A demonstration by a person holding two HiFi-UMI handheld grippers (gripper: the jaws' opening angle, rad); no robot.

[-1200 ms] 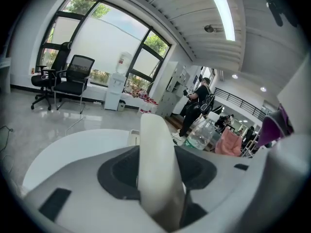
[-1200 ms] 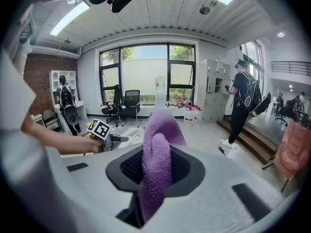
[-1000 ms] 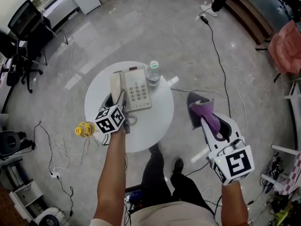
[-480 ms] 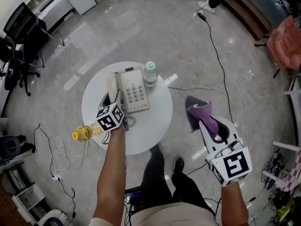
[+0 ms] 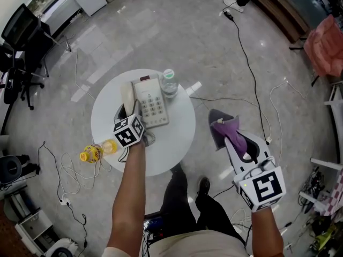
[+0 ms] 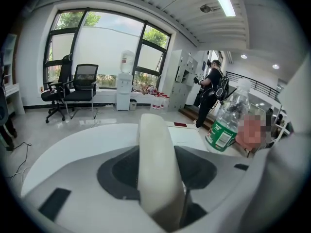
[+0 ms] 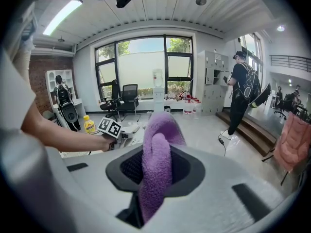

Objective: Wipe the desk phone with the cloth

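On the round table (image 5: 179, 141) at centre frame, the desk phone (image 5: 151, 101) lies toward the upper edge. The handset (image 5: 127, 94) runs along its left side, and a water bottle (image 5: 169, 82) stands just beside its upper right corner. The left gripper (image 5: 127, 114) is at the handset's lower end, with the handset between its jaws. Right of the table and off it, the right gripper (image 5: 224, 128) has the cloth (image 5: 238, 141) in its jaws. A drink bottle (image 5: 92, 153) lies on the floor at the table's lower left.

Purple cloth (image 5: 229, 128), cream phone (image 5: 151, 101), white bench (image 5: 177, 133), yellow bottle (image 5: 92, 153), clear bottle (image 5: 169, 83) with green label, grey marbled floor (image 5: 187, 31).
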